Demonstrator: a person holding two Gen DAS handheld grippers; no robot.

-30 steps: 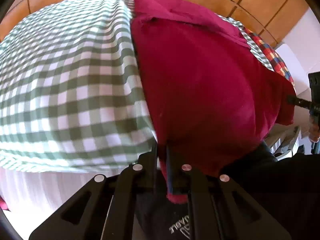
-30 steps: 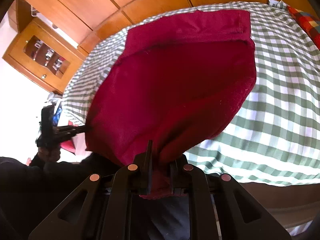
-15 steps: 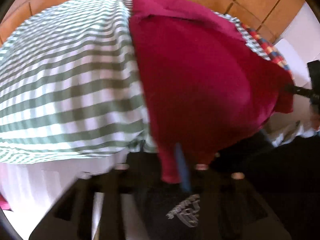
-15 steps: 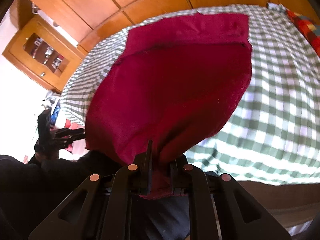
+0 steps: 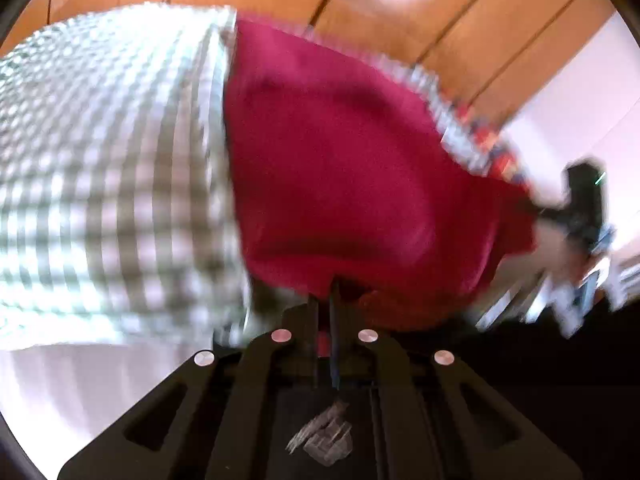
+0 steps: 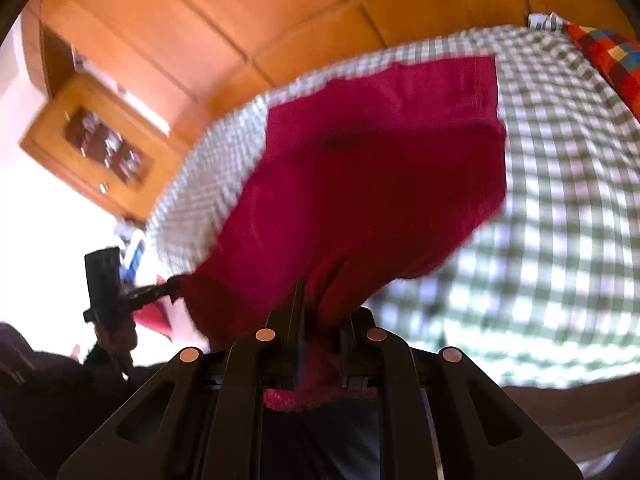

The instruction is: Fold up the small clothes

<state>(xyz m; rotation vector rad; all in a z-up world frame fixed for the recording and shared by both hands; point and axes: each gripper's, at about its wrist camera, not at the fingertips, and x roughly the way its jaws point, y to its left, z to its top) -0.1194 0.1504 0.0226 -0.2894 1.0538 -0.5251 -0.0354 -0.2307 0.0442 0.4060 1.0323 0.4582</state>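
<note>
A crimson garment [image 5: 340, 168] lies partly on a green-and-white checked bedspread [image 5: 104, 168], its near edge lifted off. My left gripper [image 5: 325, 300] is shut on one near corner of it. My right gripper [image 6: 316, 308] is shut on the other near corner, with a bunched hem [image 6: 316, 396] sticking out behind the fingers. The garment [image 6: 360, 184] hangs stretched between both grippers, its far end with a folded band resting on the bedspread [image 6: 560, 200]. Each gripper shows in the other's view: the right one [image 5: 552, 212] at the far right, the left one [image 6: 160, 292] at the left. Both views are blurred.
A wooden panelled headboard [image 6: 280, 20] runs behind the bed. A wooden cabinet with glass door [image 6: 96, 148] stands at the left. A multicoloured checked pillow [image 6: 608, 60] lies at the bed's right end. The person's dark clothing [image 5: 540, 380] is close below.
Both grippers have lifted and swung forward with the garment's near edge, tilting the views upward so more headboard shows. The grip on both corners is unchanged.
</note>
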